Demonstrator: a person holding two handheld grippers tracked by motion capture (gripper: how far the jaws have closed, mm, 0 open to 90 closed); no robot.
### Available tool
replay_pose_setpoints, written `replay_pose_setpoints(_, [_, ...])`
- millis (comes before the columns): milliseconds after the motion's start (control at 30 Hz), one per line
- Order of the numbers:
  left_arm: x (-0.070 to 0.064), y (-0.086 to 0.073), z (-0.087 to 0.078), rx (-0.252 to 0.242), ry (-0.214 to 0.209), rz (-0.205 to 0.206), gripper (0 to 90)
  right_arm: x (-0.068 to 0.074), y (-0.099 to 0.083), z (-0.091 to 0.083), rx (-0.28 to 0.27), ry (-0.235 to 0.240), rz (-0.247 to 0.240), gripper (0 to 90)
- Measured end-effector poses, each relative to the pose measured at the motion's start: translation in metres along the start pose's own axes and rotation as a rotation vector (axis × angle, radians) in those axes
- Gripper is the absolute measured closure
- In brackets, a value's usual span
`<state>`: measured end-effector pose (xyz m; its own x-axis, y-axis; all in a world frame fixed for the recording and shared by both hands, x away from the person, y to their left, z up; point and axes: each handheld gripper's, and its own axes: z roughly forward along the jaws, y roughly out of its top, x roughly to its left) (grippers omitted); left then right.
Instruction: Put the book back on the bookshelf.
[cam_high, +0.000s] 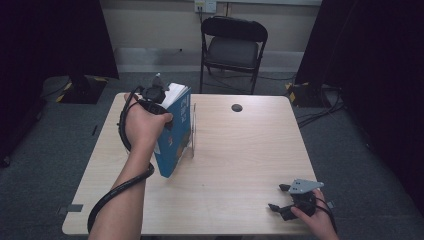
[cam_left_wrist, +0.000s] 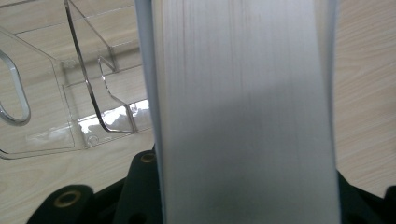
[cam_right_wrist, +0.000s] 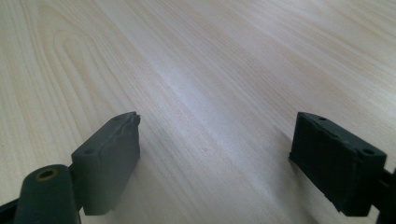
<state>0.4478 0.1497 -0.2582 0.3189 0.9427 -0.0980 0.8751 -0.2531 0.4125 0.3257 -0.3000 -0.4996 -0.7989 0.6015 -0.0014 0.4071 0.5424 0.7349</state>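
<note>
Blue-covered and thick, the book (cam_high: 176, 135) stands tilted on the left half of the pale wooden table (cam_high: 240, 150), its white page block turned up and toward the far side. The left gripper (cam_high: 161, 102) clamps it from above near its far top corner, the person's left hand (cam_high: 145, 125) wrapped around the tool and a black cable looping down along the forearm. In the left gripper view the book's page edges (cam_left_wrist: 243, 116) run straight up between the two black jaws, which press against both covers, so the claw is closed firmly on the book. Just to the right of the book, touching or nearly touching its cover, stands a clear acrylic book stand (cam_high: 193, 132); its transparent walls and base (cam_left_wrist: 70, 98) show beside the pages in the left gripper view.

The right gripper (cam_high: 286, 200) rests at the near right corner of the table, well apart from the book, with the right hand (cam_high: 317, 217) behind it. Its two jaws stand wide apart over bare wood (cam_right_wrist: 215, 93), with nothing between them.

A black folding chair (cam_high: 232, 45) stands beyond the table's far edge.
</note>
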Motion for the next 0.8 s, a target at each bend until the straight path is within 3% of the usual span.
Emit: replay_pose_setpoints(800, [0.005, 0.0068, 0.0058, -0.008, 0.009, -0.049, 61.9, 0.0, 0.0, 0.0001, 0.0, 0.0, -0.001, 15.1])
